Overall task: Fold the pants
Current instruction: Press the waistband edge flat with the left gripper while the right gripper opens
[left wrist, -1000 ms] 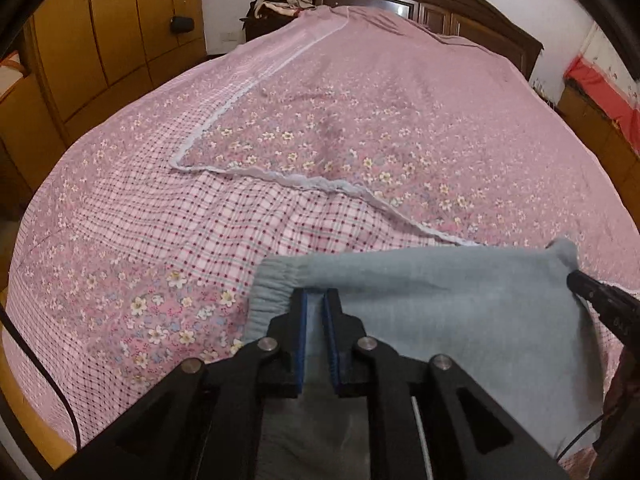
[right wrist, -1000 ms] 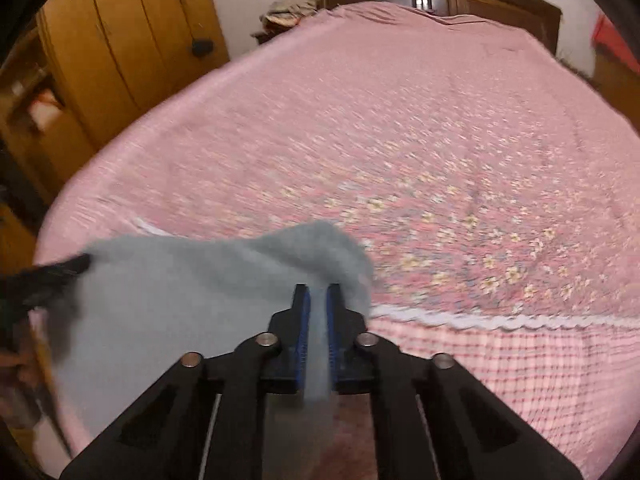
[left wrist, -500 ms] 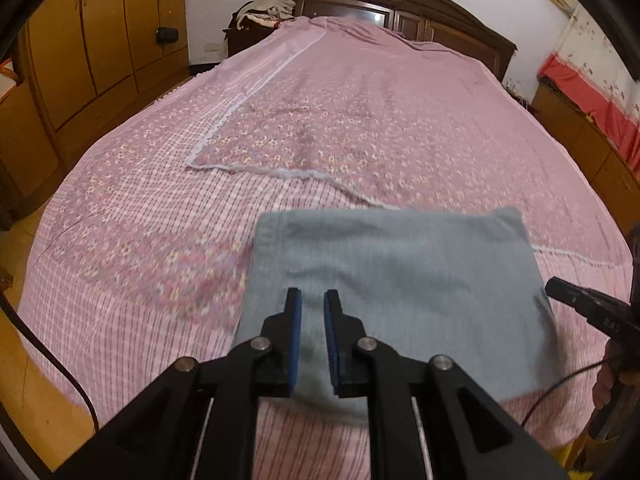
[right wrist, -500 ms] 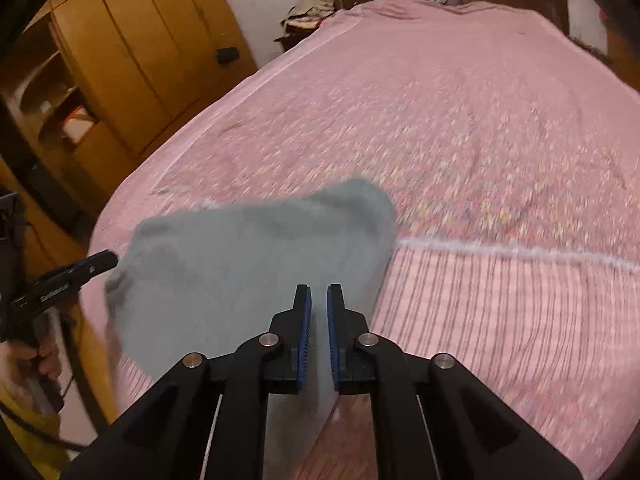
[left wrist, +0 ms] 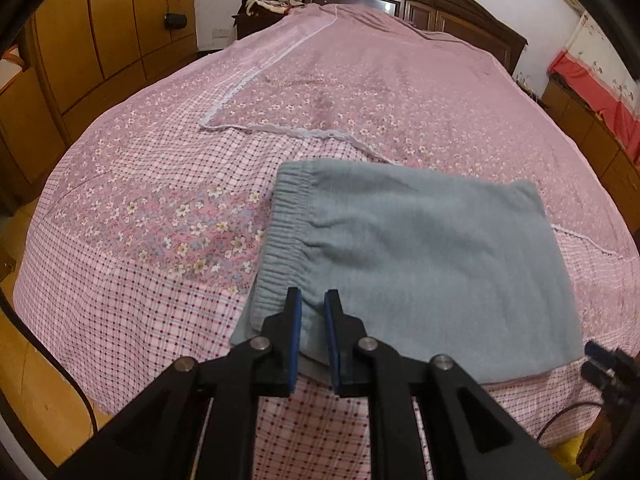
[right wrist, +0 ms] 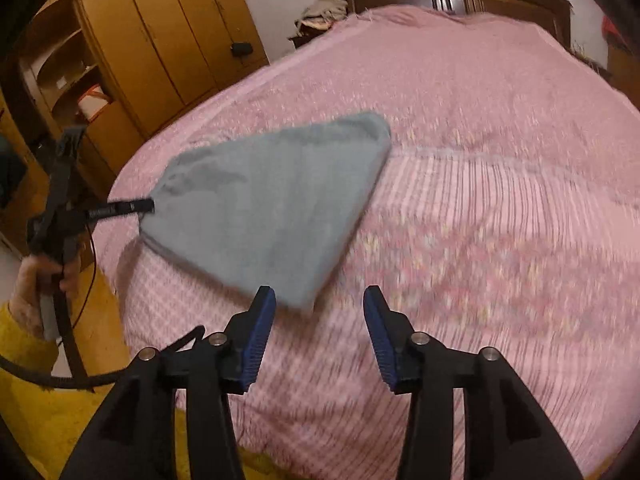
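While folded flat, grey-blue pants (left wrist: 420, 256), elastic waistband (left wrist: 280, 240) leftward

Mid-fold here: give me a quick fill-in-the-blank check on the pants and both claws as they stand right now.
1. The folded grey pants lie on a ____ bedspread.
2. The left claw is shut on the pants near their elastic ____.
3. The right claw is opening and has ____ between its pads.
4. The cabinets beside the bed are made of ____.

Missing words: pink; waistband; nothing; wood
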The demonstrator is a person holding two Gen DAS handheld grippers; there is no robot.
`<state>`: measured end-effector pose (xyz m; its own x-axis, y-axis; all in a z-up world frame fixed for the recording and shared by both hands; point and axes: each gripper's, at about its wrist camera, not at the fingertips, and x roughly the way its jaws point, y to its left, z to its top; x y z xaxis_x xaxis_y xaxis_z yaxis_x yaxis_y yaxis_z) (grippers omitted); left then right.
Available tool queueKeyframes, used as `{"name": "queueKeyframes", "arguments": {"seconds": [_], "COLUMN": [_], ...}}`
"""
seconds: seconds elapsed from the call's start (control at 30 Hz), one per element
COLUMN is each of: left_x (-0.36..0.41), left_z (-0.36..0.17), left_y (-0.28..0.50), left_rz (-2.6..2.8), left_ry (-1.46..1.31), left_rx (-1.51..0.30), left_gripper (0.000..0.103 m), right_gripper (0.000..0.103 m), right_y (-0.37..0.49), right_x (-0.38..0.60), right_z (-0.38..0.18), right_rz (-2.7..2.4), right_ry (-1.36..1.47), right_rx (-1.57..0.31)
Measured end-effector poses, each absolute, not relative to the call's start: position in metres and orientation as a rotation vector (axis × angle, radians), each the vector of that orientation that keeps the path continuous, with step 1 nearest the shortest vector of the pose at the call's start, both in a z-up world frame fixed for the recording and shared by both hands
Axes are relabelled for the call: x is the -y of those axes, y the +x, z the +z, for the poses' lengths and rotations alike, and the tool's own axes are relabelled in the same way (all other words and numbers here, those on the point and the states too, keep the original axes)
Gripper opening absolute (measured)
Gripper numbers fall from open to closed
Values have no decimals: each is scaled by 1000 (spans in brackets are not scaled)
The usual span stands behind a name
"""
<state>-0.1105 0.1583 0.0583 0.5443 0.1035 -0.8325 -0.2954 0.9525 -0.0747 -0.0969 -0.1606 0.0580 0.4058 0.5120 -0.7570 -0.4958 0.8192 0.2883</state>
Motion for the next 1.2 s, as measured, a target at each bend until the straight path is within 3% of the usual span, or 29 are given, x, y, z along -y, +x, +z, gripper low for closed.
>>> {"name": "queueKeyframes", "arguments": {"seconds": [0.53, 0.73, 0.83, 1.2], "left_x": [-158, -165, -164, -155], "left_z": [50, 45, 46, 55], "left_y": [-116, -115, -117, -134], "left_rz": [212, 205, 210, 211], "left_ry": [-212, -240, -233, -184], "left_rx": [-971, -974, -975, -976], "left_gripper": [11, 11, 11, 11], "right_gripper": [47, 47, 43, 43], "right_y": [-81, -81, -82, -72], "right_x": [117, 159, 164, 156], "right_z": [29, 23, 17, 50], "right_rz": [483, 461, 411, 547], "right_ry": [-72, 95, 38, 129], "right_rx": [-988, -1030, -1057, -975]}}
